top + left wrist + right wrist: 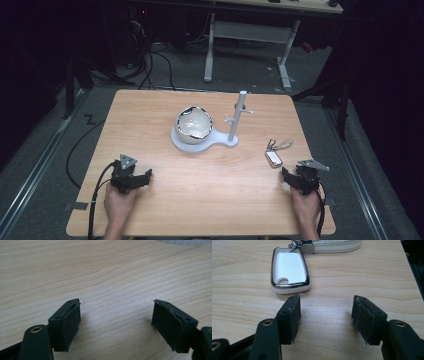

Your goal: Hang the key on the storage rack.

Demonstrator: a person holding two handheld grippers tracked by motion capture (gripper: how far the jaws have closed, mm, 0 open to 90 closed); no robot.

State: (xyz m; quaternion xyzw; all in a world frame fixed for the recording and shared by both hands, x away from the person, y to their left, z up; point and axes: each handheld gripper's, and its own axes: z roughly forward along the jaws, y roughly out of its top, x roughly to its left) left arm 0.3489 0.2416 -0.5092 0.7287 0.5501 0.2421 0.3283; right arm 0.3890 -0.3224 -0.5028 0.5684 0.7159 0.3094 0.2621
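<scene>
A white key fob [273,158] [289,270] with a chrome rim lies flat on the wooden table [200,175], a grey-white strap [337,246] and ring at its far end. My right gripper [290,176] [325,313] rests just short of the fob, open, bare wood between its pads. At the table's left front my left gripper [145,176] [116,315] is open too, over bare wood. In the middle stands a white bowl [194,123] with a dark rim on a white base [220,143] that carries an upright peg stand [238,117].
The table's right edge [409,270] runs close beside the right gripper. Beyond the far edge are desk legs [285,65] and cables [150,65] on a dark floor. A cable [97,190] trails from the left gripper over the table's front left.
</scene>
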